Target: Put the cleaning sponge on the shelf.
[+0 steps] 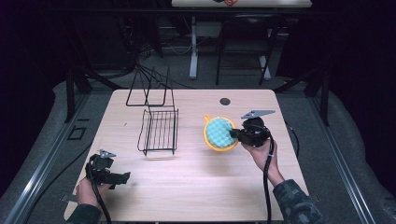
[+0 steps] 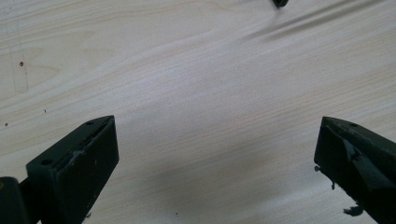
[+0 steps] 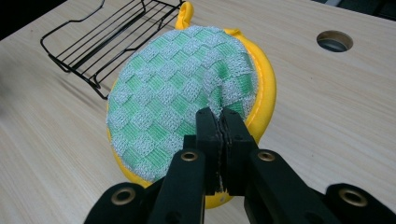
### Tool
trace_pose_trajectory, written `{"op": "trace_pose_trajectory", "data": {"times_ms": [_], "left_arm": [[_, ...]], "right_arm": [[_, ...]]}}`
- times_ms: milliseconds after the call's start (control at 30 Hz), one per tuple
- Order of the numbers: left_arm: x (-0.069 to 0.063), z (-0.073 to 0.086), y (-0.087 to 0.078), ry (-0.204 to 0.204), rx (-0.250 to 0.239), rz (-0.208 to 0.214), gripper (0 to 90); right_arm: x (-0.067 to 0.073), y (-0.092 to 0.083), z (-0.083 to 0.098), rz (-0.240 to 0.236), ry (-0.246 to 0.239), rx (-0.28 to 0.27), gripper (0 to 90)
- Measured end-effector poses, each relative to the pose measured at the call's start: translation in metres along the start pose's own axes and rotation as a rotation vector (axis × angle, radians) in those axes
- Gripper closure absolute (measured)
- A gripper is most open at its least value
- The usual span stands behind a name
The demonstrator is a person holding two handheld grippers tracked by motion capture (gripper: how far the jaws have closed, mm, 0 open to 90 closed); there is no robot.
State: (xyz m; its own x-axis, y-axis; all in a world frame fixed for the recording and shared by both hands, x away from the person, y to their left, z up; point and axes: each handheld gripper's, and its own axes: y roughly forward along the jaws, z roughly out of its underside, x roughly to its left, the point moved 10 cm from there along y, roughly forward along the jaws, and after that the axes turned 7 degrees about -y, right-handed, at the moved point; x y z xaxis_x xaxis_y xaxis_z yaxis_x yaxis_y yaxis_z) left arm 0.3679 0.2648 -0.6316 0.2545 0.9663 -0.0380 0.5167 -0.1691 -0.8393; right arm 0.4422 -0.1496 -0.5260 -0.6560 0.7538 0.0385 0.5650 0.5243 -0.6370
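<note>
Gripping a round pot holder, the right tongs (image 3: 219, 122) pinched its edge above the worktop (image 1: 196, 186).

Nearest the person, at about 7 o'clock on the worktop, the left tongs (image 1: 122, 177) rested low with jaws wide apart over bare wood. Toward 3 o'clock, the right hand (image 1: 262, 151) held its tongs clamped together on the rim of the pot holder (image 1: 220, 133), a yellow-edged disc with a green-and-white checked face, tilted up off the wood. Left of it, near centre, lay a black wire rack (image 1: 159, 130). Farther off, at 12 o'clock, a round hole (image 1: 225, 101) sat in the worktop.
</note>
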Motion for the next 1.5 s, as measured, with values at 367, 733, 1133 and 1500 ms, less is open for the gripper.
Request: {"op": "trace_pose_trajectory", "data": {"times_ms": [367,733,1133,1500], "left_arm": [[0.000,0.000,0.000,-0.001,-0.002,0.002,0.0],[0.000,-0.001,0.000,0.003,-0.003,0.004,0.0],[0.000,-0.001,0.000,0.007,-0.005,0.007,0.0],[-0.001,-0.001,-0.001,0.006,-0.007,0.010,0.0]], "right_arm": [[0.013,0.011,-0.016,-0.022,-0.027,-0.012,87.8],[0.023,0.020,-0.031,-0.040,-0.045,-0.014,87.7],[0.034,0.033,-0.048,-0.057,-0.059,-0.024,87.8],[0.049,0.047,-0.064,-0.076,-0.084,-0.027,87.8]]}}
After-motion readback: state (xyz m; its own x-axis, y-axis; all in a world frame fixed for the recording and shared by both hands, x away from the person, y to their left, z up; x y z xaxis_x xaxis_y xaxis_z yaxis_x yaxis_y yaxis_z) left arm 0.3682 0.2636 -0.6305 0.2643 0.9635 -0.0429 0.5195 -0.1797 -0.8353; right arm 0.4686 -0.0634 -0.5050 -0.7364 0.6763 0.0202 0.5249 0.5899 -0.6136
